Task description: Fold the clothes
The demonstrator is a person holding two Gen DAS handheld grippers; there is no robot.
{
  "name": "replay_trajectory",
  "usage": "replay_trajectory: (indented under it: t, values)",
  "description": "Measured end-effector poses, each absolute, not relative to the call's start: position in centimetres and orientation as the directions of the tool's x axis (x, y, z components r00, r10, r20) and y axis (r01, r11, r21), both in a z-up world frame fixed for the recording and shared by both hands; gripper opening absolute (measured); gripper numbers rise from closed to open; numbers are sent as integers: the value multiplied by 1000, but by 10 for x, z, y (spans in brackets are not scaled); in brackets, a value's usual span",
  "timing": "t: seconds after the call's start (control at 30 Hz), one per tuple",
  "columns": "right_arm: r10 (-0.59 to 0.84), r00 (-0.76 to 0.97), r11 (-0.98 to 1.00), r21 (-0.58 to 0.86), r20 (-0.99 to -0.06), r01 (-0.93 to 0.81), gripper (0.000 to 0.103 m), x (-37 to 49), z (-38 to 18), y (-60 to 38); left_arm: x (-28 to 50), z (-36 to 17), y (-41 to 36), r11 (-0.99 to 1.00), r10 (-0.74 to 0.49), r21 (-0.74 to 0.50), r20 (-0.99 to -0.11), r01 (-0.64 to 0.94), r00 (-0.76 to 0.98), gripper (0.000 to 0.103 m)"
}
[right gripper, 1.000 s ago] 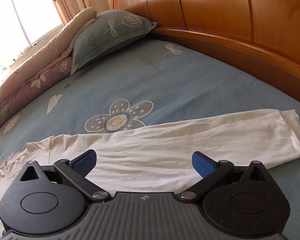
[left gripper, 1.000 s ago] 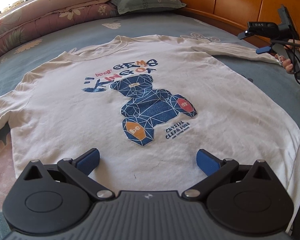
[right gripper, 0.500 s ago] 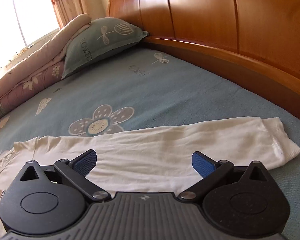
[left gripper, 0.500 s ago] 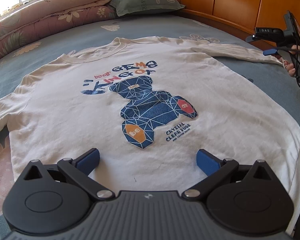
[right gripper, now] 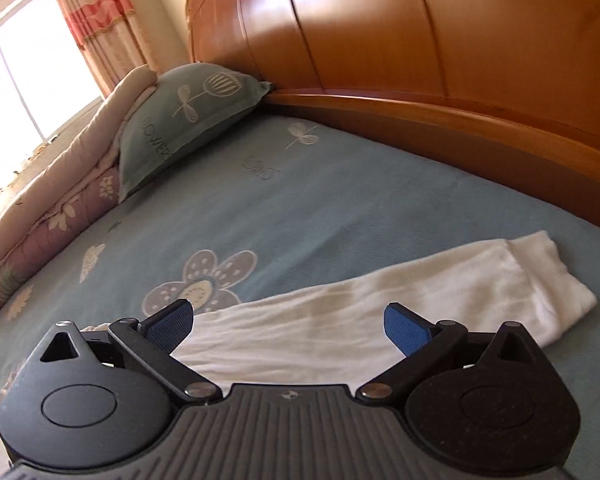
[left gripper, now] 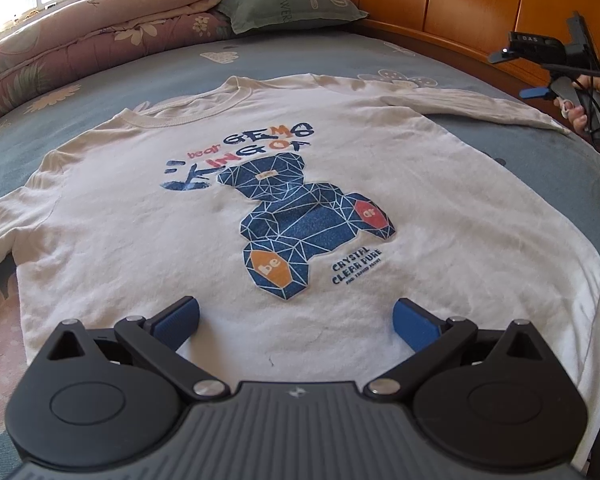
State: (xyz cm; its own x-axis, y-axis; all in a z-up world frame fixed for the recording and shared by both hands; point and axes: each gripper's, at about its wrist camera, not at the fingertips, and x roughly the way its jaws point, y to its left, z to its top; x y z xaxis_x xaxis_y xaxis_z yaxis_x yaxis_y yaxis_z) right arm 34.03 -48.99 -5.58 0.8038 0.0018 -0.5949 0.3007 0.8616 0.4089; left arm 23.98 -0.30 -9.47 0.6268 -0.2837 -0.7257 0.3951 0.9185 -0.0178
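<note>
A white long-sleeved shirt (left gripper: pixel 140 216) with a blue bear print (left gripper: pixel 308 220) lies flat, front up, on the bed. My left gripper (left gripper: pixel 296 320) hovers open over its lower hem, holding nothing. The shirt's right sleeve (right gripper: pixel 380 312) stretches toward the headboard, cuff (right gripper: pixel 548 280) at the right. My right gripper (right gripper: pixel 288 324) is open just above the middle of that sleeve, nothing between its fingers. In the left wrist view the right gripper (left gripper: pixel 540 84) shows at the far right beside the cuff, held by a hand (left gripper: pixel 584 108).
The blue flowered bedsheet (right gripper: pixel 340 208) covers the bed. A green pillow (right gripper: pixel 188 116) and a rolled quilt (left gripper: pixel 80 52) lie at the far side. The wooden headboard (right gripper: pixel 440 40) runs close along the right. A window (right gripper: pixel 28 76) is at the far left.
The right gripper has shifted along the sleeve toward the cuff and tilted, so the cuff sits closer. The left view has drawn slightly back over the hem. Both stay open.
</note>
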Motion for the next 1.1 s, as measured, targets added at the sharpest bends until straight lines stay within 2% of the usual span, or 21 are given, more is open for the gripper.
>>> replay_trajectory:
  t: [0.13,0.2,0.27,0.43,0.57,0.63,0.73,0.87,1.03,1.1]
  values:
    - [77,776,884,403,-626,237,103,377,-80,-469,242,-94,-3,918,-285,-20,-727,395,624,102]
    - [42,768,904,352,-640,244,103,391,-93,-468,243,-95,-4,919,-281,-14,-725,394,629,102]
    - [11,791,916,323,-612,237,103,400,-96,-471,243,-96,-5,918,-279,-8,-721,395,634,102]
    - [-17,766,891,338,-643,304,103,418,-86,-482,244,-96,-5,917,-284,-9,-717,398,636,102]
    - [110,767,887,411,-632,212,103,402,-73,-454,243,-96,-4,915,-290,-13,-715,403,636,102]
    - [147,746,902,397,-649,168,103,402,-76,-436,243,-97,-3,914,-292,-14,-714,404,636,102]
    - [112,723,944,300,-681,137,103,414,-89,-416,244,-97,-3,911,-298,-14,-712,411,636,102]
    - [66,764,956,259,-642,135,103,426,-95,-416,244,-97,1,903,-322,-23,-696,429,642,102]
    - [-17,716,952,207,-697,225,103,449,-84,-414,242,-96,-1,905,-310,-13,-704,425,639,102]
    - [-23,701,962,175,-712,210,103,445,-77,-396,242,-96,0,905,-309,-12,-705,425,639,102]
